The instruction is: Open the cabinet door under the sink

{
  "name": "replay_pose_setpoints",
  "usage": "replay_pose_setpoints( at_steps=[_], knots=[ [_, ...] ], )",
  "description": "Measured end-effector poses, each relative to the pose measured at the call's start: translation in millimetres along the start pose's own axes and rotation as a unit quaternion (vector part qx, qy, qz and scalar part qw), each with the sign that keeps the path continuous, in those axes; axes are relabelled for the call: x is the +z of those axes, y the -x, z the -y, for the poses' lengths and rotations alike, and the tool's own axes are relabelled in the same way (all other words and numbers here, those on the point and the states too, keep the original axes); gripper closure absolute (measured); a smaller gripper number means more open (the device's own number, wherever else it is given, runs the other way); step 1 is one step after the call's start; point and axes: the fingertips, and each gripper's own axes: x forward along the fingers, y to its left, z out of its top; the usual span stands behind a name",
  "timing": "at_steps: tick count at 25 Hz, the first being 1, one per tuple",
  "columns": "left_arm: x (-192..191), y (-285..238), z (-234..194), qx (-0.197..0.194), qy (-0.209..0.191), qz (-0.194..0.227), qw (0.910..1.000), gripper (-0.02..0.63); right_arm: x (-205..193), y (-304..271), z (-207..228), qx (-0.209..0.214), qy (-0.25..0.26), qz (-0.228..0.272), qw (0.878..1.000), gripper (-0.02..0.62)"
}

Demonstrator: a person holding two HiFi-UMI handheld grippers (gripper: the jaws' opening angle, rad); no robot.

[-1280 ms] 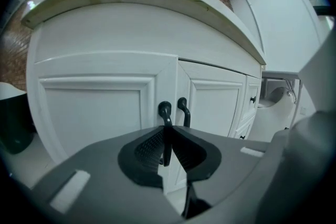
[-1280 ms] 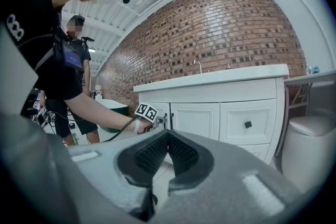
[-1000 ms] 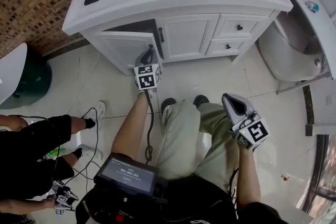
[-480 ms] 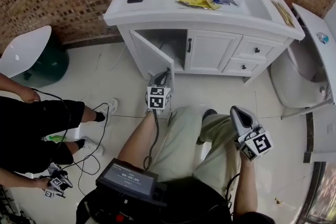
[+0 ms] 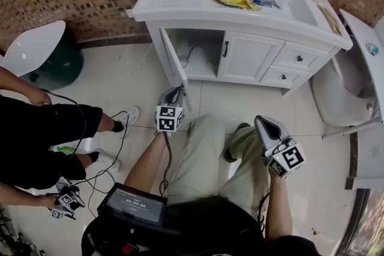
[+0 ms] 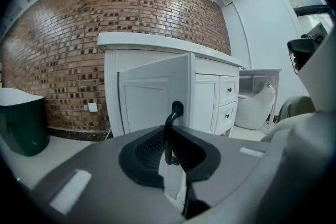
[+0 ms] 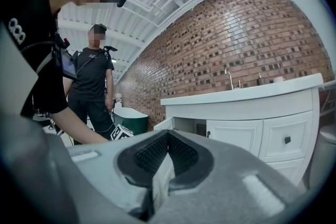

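- Upper centre of the head view, the door point(image 5: 173, 62) under the sink point(image 5: 287, 2) stands swung wide.
- The left gripper point(image 5: 171, 95), jaws closing, pinches the black handle point(image 6: 174, 111); pulling along the hinge's arc should keep the grip from slipping.
- Lower right, the right gripper point(image 5: 264, 125) hangs clenched and empty.

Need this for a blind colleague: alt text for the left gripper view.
The left gripper is closing its jaws with a black handle between them, on a white door standing open. Brick wall behind, drawers at right.
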Motion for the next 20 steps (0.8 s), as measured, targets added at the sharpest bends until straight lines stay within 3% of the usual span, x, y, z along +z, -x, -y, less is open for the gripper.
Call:
replay_pose_setpoints(
  at_steps=[9,16,20],
  knots=[
    [-12.8,31.8,-53.7,0.044,-0.002,0.003,0.999,0.561,2.1,-23.5,-24.5,0.025,-0.018,-0.011,0.999,0.604],
    [-17.4,48.5,-102.9,0.084,0.015,-0.001,0.9963,0.571,-5.2,-28.5,-27.4,0.03,-0.001,-0.012,0.999,0.603],
    [-18.9,54.9,-124.1,0.072,0.022,-0.01,0.9971,0.574,-8.1,-30.3,-30.9,0.033,-0.012,-0.021,0.999,0.604]
  ],
)
